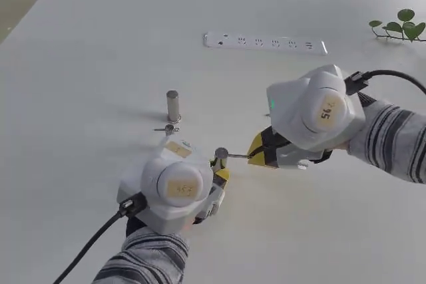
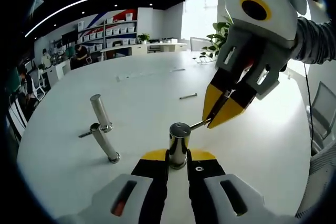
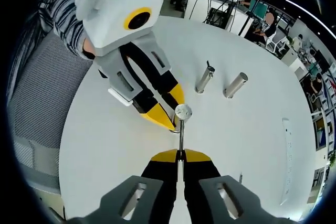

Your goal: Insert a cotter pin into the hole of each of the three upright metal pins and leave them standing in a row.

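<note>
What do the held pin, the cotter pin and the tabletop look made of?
The held pin looks like polished steel: silvery, with bright reflections on its cap. The cotter pin is thin grey metal wire, probably steel. The tabletop is smooth, evenly white, perhaps laminate; its core cannot be told.
</note>
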`<state>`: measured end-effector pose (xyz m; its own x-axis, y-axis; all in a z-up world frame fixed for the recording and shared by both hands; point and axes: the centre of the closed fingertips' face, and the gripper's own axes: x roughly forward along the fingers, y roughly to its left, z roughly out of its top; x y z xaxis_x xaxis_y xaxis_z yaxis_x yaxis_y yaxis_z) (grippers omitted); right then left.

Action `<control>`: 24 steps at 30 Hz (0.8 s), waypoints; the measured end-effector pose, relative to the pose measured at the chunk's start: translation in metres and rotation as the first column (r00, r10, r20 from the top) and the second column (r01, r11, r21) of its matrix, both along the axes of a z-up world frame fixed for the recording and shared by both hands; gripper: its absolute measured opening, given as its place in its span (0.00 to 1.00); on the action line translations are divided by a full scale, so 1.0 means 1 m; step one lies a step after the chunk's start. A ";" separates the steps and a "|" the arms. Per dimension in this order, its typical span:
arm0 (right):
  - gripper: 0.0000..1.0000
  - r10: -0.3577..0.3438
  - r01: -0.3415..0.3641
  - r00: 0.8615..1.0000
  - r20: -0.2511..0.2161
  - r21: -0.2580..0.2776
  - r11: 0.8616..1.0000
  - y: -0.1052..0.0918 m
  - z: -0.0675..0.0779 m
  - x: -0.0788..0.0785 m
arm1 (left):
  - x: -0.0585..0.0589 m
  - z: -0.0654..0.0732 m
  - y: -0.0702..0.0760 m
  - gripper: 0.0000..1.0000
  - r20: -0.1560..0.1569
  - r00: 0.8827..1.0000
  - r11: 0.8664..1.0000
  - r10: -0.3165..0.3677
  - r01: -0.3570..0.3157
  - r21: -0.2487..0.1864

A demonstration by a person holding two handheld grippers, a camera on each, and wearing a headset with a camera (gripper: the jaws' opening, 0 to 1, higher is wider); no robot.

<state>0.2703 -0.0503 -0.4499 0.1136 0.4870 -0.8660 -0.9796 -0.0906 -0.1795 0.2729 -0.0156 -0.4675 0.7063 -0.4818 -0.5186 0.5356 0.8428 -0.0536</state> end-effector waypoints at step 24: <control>0.00 -0.020 0.021 0.999 -0.027 0.039 0.999 0.012 0.004 -0.002 | -0.003 -0.004 0.001 0.09 0.002 0.999 0.997 -0.054 0.054 0.046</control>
<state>0.2679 -0.0379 -0.4462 0.1013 0.5183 -0.8492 -0.9855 -0.0642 -0.1568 0.2695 -0.0150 -0.4717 0.6816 -0.4949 -0.5389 0.5806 0.8141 -0.0134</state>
